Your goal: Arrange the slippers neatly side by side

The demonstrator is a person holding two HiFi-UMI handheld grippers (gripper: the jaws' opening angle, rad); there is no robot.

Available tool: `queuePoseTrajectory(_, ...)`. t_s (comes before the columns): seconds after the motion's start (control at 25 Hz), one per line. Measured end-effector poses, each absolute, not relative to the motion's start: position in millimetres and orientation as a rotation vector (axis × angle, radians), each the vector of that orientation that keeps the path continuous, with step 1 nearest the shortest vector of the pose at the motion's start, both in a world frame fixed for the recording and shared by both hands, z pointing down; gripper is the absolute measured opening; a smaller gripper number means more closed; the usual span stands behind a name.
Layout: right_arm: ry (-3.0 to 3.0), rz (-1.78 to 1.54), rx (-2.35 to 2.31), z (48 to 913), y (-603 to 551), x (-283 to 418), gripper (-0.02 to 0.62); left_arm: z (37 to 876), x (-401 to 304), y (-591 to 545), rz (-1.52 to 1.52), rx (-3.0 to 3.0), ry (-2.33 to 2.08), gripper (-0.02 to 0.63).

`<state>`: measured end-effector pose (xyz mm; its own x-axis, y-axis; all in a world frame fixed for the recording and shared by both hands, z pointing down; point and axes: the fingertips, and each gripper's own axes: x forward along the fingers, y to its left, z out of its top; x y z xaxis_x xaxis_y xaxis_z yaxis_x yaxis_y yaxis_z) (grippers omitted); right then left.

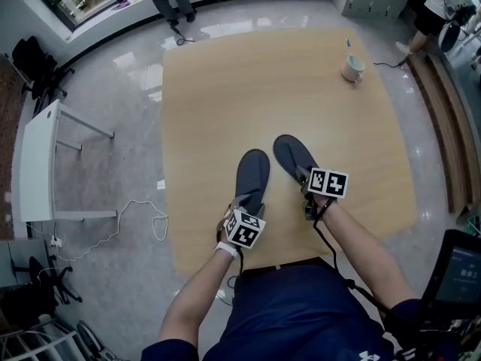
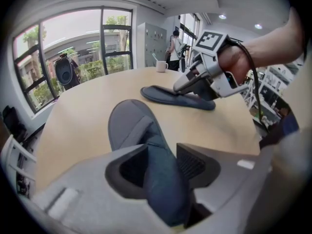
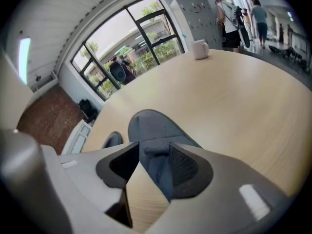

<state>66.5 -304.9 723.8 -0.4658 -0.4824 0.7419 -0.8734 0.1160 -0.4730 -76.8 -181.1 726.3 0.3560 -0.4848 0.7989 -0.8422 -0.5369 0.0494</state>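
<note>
The left slipper lies on the pale wooden table near its 6 o'clock edge, toe toward 12, heel clamped in the half-closed left gripper. Just beside it, the right slipper points toward 11, and the right gripper seems to pinch its heel rim. A white mug stands at 1 o'clock, and glossy grey floor surrounds the table.
</note>
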Motion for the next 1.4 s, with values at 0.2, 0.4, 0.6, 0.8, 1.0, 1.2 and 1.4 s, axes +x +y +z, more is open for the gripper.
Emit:
queuePoseTrajectory(0.2, -2.304, 1.180, 1.138, 637.6, -306.5, 58.7, 0.184, 663.1, -93.0, -176.0, 1.019, 2.309, -1.085, 0.186)
queuePoseTrajectory(0.4, -2.305, 0.477, 0.715, 641.8, -316.4, 73.1, 0.235, 665.3, -115.7, -180.1, 1.346, 2.417, -0.916, 0.281)
queuePoseTrajectory(0.6, -2.181, -0.187, 0.131, 643.1, -287.8, 52.3, 0.287, 678.9, -107.5, -176.5, 1.588, 2.493, -0.655, 0.344)
queuePoseTrajectory(0.8, -1.955, -0.403, -0.327, 677.2, -259.0, 50.4, 0.345, 701.5, -97.4, -173.0, 1.848, 2.526, -0.343, 0.393)
queuePoseTrajectory(1.0, -1.922, -0.366, -0.389, 690.3, -257.0, 46.6, 0.354, 709.0, -98.0, -169.9, 1.799, 2.454, -0.317, 0.393)
queuePoseTrajectory(1.2, -1.976, -0.197, -0.350, 704.8, -247.4, 47.7, 0.353, 715.0, -100.3, -167.8, 1.662, 2.381, -0.387, 0.383)
queuePoseTrajectory(1.4, -2.023, -0.111, -0.265, 703.5, -236.3, 43.2, 0.353, 714.3, -102.8, -160.5, 1.556, 2.339, -0.456, 0.382)
